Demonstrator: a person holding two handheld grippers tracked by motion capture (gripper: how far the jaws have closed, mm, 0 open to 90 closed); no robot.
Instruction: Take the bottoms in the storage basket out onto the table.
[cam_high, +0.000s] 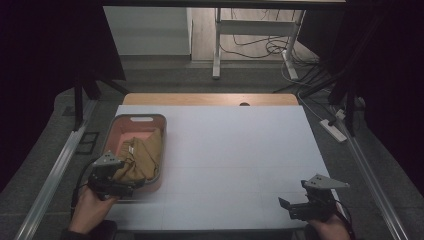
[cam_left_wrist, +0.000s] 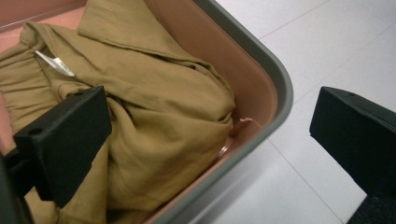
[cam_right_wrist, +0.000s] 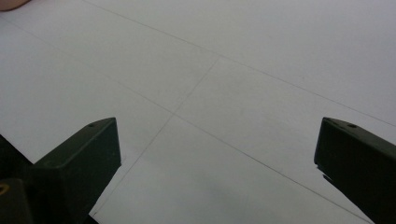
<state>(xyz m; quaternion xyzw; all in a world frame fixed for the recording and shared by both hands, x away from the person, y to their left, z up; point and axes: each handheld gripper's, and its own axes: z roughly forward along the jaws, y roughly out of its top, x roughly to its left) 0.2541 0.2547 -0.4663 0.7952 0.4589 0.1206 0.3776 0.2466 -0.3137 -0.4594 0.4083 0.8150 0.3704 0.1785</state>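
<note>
A pink basket (cam_high: 120, 131) with a grey rim stands at the left of the white table (cam_high: 240, 150). A crumpled mustard-brown garment (cam_high: 142, 155) lies in it, and a small white tag (cam_left_wrist: 56, 63) shows on the cloth. My left gripper (cam_high: 125, 182) hangs open at the basket's near right corner. In the left gripper view the left gripper (cam_left_wrist: 210, 107) has one jaw over the garment (cam_left_wrist: 154, 116) and the other outside the basket's rim (cam_left_wrist: 275, 79), over the table. My right gripper (cam_high: 286, 206) is open and empty near the table's front right. The right gripper (cam_right_wrist: 217, 126) faces bare table.
Faint seam lines cross the white table top (cam_right_wrist: 261, 60). A wooden strip (cam_high: 210, 99) edges its far side. Metal rails (cam_high: 55, 175) run along both sides on the floor. A power strip (cam_high: 333, 130) and cables lie at the far right, and desk legs (cam_high: 217, 50) stand beyond.
</note>
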